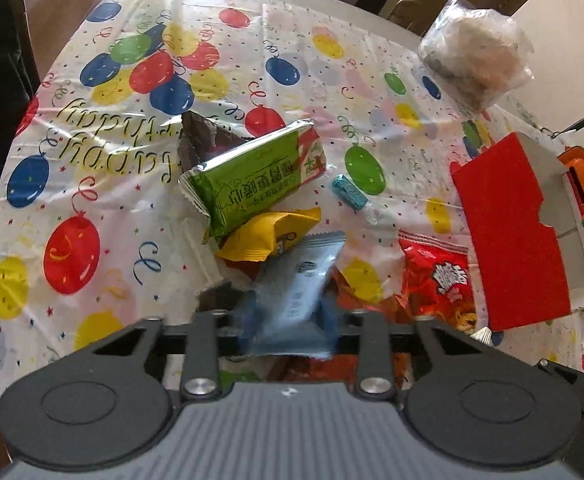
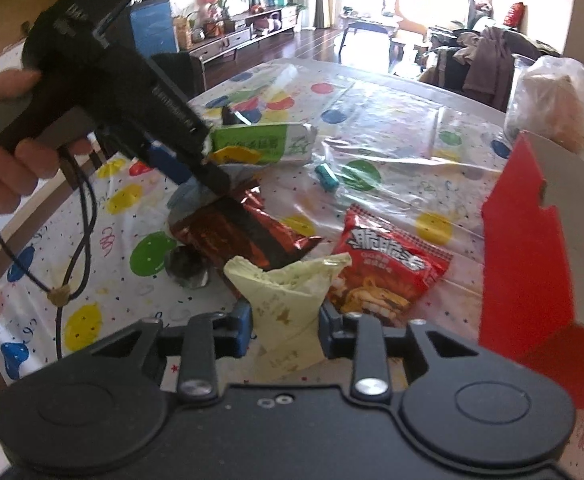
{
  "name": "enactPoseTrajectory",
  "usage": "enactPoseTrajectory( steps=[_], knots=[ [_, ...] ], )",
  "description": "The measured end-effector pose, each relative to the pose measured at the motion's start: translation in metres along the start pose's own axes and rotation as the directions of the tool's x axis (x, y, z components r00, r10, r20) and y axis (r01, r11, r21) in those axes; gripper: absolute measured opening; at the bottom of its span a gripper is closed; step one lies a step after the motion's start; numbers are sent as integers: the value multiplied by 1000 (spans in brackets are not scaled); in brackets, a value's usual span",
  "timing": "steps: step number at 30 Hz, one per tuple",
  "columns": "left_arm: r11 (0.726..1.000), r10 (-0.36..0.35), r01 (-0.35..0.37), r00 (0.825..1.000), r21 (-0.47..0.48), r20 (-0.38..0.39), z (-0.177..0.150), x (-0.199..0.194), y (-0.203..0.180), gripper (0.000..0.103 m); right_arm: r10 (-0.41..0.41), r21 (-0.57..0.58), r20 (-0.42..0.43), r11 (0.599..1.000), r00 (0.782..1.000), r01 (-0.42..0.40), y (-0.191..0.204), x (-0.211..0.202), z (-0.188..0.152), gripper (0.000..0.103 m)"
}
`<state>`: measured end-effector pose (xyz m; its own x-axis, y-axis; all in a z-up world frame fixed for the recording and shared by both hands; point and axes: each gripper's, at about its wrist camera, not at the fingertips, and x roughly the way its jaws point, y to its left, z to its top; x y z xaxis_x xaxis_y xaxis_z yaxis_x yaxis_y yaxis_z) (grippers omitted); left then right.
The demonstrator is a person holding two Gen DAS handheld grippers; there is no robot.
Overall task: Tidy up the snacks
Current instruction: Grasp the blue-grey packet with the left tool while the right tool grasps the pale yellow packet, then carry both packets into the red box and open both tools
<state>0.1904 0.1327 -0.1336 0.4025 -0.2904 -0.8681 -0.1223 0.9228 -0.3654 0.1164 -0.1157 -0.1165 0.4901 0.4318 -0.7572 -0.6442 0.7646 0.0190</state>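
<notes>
My left gripper [image 1: 286, 320] is shut on a grey-blue snack packet [image 1: 297, 280], held just above a pile of snacks. Beyond it lie a yellow packet [image 1: 268, 236], a green bar packet [image 1: 252, 178], a dark brown wrapper [image 1: 204, 140] and a small teal candy [image 1: 349, 192]. My right gripper [image 2: 286, 326] is shut on a pale yellow wrapper [image 2: 288, 292]. Ahead of it lie a shiny brown packet [image 2: 240, 232] and a red snack bag [image 2: 387, 268]. The left gripper's body [image 2: 132, 80], held by a hand [image 2: 8, 160], reaches into the pile in the right wrist view.
A red and white cardboard box [image 1: 519, 224] stands open at the right, seen close as the red box [image 2: 531, 240]. A clear plastic bag [image 1: 475, 60] of food sits behind it. The balloon-print tablecloth [image 1: 92, 200] covers the table. A cord [image 2: 76, 248] hangs from the left gripper.
</notes>
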Motion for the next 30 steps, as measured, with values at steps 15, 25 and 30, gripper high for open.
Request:
enactPoseTrajectory(
  steps=[15,25,30],
  knots=[
    [993,-24,29,999,-114,47,-20,-25,13,16,-18,153,89,988,996,5,-28,-59,-8,30],
    [989,-33,45,996,-142,81,-27,-52,8,14,-68,236,148,971,987,32,-48,-93,-3,30],
    [991,-50,61,994,-115,101,-28,-66,-11,14,-93,260,171,964,981,46,-64,-107,0,30]
  ],
)
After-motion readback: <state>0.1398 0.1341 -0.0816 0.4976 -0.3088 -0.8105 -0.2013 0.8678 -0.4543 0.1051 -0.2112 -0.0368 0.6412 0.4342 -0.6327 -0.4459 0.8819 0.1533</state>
